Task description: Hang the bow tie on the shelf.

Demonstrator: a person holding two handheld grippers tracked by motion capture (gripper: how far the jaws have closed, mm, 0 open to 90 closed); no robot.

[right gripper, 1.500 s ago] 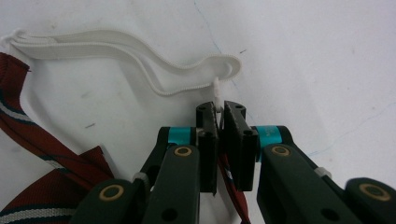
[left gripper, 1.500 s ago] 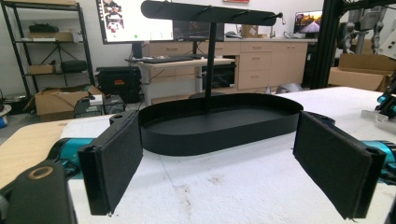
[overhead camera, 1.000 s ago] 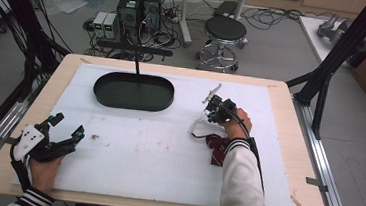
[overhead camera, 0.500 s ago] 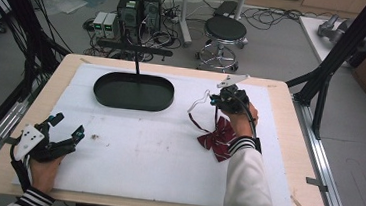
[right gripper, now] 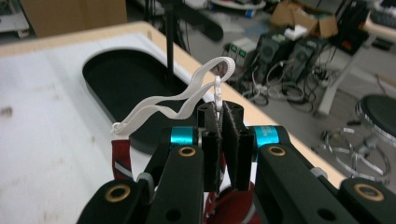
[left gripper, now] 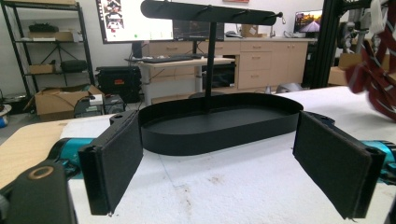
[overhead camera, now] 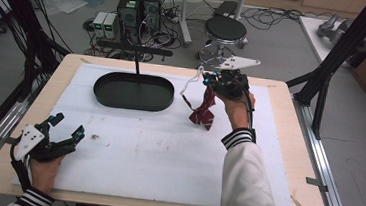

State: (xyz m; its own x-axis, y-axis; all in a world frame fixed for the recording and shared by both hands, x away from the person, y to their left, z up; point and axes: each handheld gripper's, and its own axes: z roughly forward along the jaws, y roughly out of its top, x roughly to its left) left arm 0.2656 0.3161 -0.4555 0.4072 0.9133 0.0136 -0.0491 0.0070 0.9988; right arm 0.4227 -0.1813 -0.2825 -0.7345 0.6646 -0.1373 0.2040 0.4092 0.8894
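My right gripper (overhead camera: 212, 81) is clenched on the white elastic strap (right gripper: 182, 98) of a dark red striped bow tie (overhead camera: 203, 113), which dangles above the white foam mat (overhead camera: 166, 152), seemingly clear of it, right of the black oval tray stand (overhead camera: 133, 91). My left gripper (overhead camera: 65, 134) rests near the mat's front-left corner, jaws spread wide, empty.
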